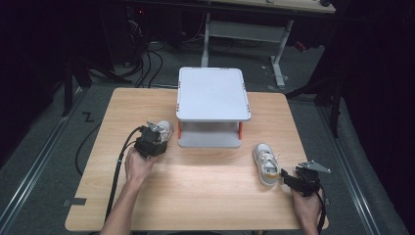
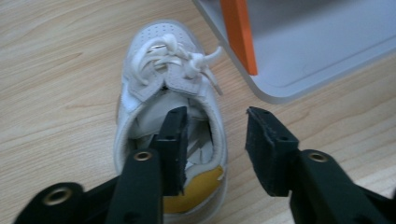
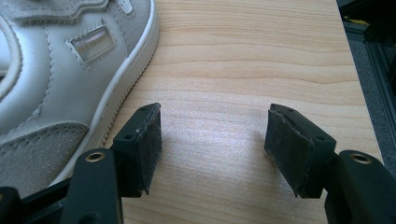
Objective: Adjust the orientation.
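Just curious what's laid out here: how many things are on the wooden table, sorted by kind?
White sneakers: 2, one by the left gripper, one by the right gripper
Two-tier white shelf with orange posts: 1
Handheld grippers: 2
Total: 5

Probably a lab or test room: dark surround, cables (image 1: 147, 63) trailing on grey floor at eleven o'clock, metal desk frame (image 1: 244, 34) at twelve, floor rail (image 1: 44, 147) at nine.
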A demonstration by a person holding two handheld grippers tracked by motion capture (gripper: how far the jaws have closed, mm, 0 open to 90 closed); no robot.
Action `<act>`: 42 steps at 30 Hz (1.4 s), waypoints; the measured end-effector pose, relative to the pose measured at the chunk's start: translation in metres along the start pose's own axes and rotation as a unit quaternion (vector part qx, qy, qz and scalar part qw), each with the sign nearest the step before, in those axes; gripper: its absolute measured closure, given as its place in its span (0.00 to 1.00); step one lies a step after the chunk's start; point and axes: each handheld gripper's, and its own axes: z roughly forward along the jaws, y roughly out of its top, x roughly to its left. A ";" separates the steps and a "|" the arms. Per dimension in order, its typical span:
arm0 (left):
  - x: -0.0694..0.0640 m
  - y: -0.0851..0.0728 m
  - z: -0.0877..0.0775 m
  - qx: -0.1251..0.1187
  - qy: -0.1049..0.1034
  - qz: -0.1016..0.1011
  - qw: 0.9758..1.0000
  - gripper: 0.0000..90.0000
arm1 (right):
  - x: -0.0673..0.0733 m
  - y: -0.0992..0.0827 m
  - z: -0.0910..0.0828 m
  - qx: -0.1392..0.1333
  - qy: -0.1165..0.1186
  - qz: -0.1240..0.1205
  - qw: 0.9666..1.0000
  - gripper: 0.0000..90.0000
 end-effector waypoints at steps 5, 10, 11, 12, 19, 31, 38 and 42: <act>0.001 0.000 0.000 0.000 -0.002 -0.006 1.000 0.78 | 0.000 0.000 0.000 0.000 0.000 -0.001 1.000 0.40; 0.003 -0.001 0.000 -0.004 -0.014 -0.009 1.000 0.84 | 0.000 0.000 0.000 0.000 0.000 0.000 1.000 0.40; 0.003 -0.001 0.000 -0.007 -0.019 -0.016 1.000 0.86 | 0.000 0.000 0.000 0.000 0.000 0.000 1.000 0.40; 0.003 -0.001 0.001 -0.010 -0.026 -0.022 0.999 0.89 | 0.000 0.000 0.000 0.000 0.000 0.001 1.000 0.40; 0.007 -0.005 0.000 -0.026 -0.039 -0.035 0.998 0.95 | 0.000 0.000 0.000 0.000 0.001 0.000 1.000 0.40; -0.001 -0.008 -0.025 -0.053 -0.047 -0.021 0.997 0.97 | 0.000 0.000 0.000 0.000 0.001 0.000 1.000 0.40; -0.005 -0.011 -0.040 -0.066 -0.057 -0.010 0.996 0.97 | 0.000 0.000 0.000 0.000 0.001 0.000 1.000 0.40; -0.009 -0.013 -0.047 -0.075 -0.055 -0.005 0.996 0.98 | 0.000 0.000 0.000 0.000 0.001 0.000 1.000 0.40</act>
